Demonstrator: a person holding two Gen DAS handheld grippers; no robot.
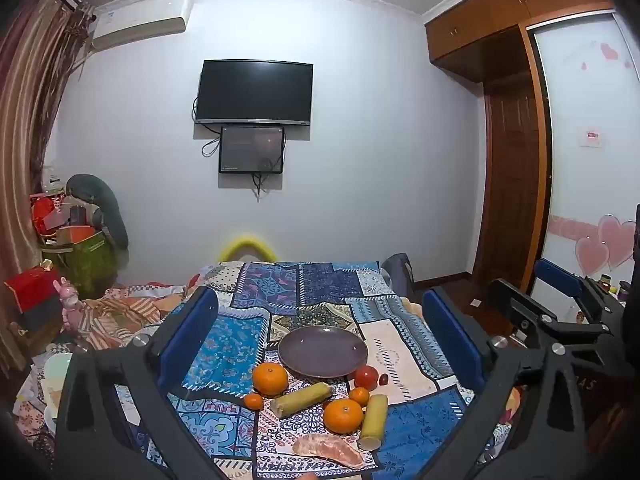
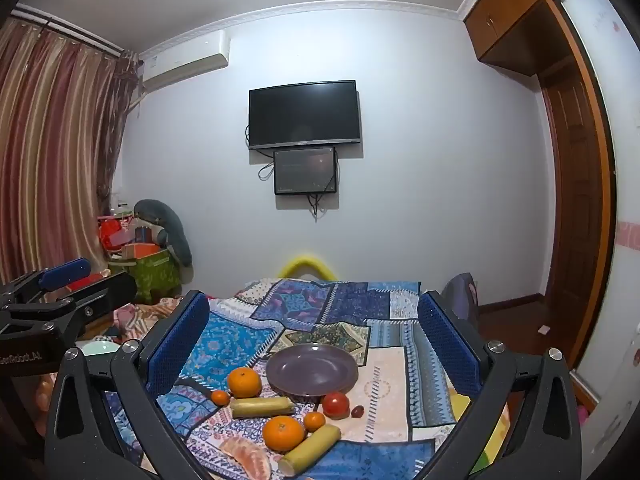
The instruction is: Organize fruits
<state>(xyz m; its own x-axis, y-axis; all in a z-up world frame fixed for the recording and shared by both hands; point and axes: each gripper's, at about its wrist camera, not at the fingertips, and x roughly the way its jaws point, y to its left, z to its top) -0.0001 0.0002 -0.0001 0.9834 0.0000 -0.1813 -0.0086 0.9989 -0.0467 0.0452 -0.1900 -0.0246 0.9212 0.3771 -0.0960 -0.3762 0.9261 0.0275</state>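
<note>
Peeled segment (image 1: 329, 451) nearest; fruits, plate (image 1: 323, 351) ahead between both grippers' spread, empty jaws.

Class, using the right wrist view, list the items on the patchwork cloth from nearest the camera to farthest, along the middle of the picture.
Peeled citrus segment → near large orange → tomato → purple plate. The sugarcane pieces and small oranges overlap these in depth, so they are left out.

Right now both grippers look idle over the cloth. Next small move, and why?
Probably lower the right gripper onto the large orange nearest it. Both grippers are open and hold nothing, the purple plate is bare, and all the fruit lies on the cloth in front of it.
</note>
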